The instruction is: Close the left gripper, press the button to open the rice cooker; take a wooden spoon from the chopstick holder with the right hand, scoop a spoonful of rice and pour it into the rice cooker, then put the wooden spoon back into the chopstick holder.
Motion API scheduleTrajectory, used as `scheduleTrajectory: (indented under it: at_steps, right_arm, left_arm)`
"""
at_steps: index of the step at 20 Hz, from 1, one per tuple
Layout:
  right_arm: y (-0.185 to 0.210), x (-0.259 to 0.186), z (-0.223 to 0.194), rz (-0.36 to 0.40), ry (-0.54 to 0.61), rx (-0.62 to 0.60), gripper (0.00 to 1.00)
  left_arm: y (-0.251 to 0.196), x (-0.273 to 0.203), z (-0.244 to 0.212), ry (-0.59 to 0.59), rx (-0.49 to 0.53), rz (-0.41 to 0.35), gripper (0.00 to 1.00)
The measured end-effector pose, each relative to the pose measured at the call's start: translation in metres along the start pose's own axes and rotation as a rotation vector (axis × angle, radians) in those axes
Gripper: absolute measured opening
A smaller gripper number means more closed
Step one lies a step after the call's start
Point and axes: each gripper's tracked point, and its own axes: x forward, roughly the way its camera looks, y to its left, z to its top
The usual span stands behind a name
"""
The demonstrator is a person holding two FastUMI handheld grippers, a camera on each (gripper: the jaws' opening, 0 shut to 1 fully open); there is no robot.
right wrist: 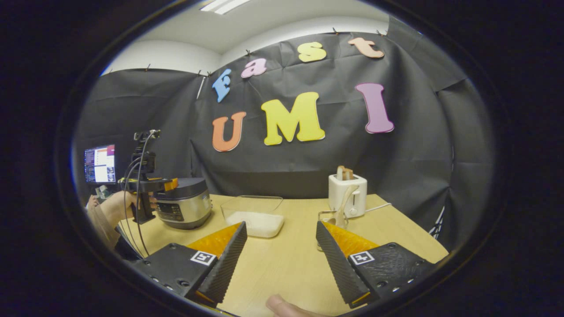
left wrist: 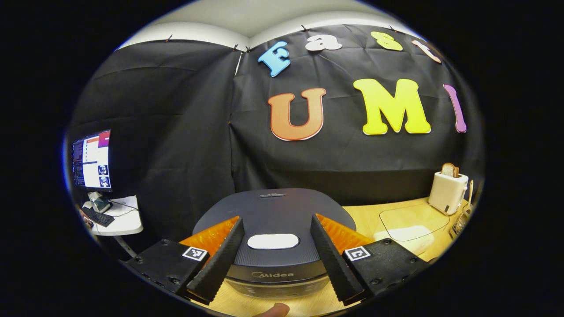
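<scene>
Hovering at the cooker (left wrist: pixel 273 220), your left gripper (left wrist: pixel 275 248) gapes apart; close it, then press the stiff button (left wrist: pixel 272 241) at twelve o'clock.

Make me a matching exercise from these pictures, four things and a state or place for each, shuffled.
Things:
1. rice cooker
2. toaster
3. clear container
4. left gripper

States:
A. holds white rice
B. lid closed
C. open, over the cooker's lid
D. bread sticking out on top

Pairs: 1-B, 2-D, 3-A, 4-C
</scene>
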Motion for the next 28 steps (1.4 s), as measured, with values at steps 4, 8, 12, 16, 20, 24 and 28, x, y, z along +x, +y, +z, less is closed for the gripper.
scheduleTrajectory:
  at_steps: [4,8,12,16,20,24,28]
  right_arm:
    - [-0.009,-0.016,0.026,-0.070,-0.042,-0.008,0.94]
    - [-0.009,-0.040,0.053,-0.139,-0.082,-0.047,0.94]
    - [0.004,-0.059,0.057,-0.171,-0.066,-0.032,0.94]
    - [0.016,-0.068,0.065,-0.161,-0.065,-0.048,0.94]
    - [0.032,-0.071,0.067,-0.149,-0.069,-0.066,0.94]
    - [0.043,-0.077,0.063,-0.147,-0.071,-0.054,0.94]
    - [0.054,-0.080,0.062,-0.131,-0.084,-0.067,0.94]
  left_arm:
    - [-0.008,-0.029,0.014,0.006,0.007,-0.020,0.98]
    - [-0.023,-0.076,0.037,-0.051,0.018,-0.092,0.98]
    - [-0.034,-0.135,0.048,-0.093,0.095,-0.147,0.98]
    - [-0.049,-0.190,0.045,-0.108,0.062,-0.211,0.99]
    - [-0.050,-0.232,0.052,-0.150,0.029,-0.244,0.99]
    - [-0.054,-0.256,0.051,-0.174,-0.007,-0.289,0.99]
    - [-0.054,-0.268,0.045,-0.172,-0.014,-0.302,0.99]
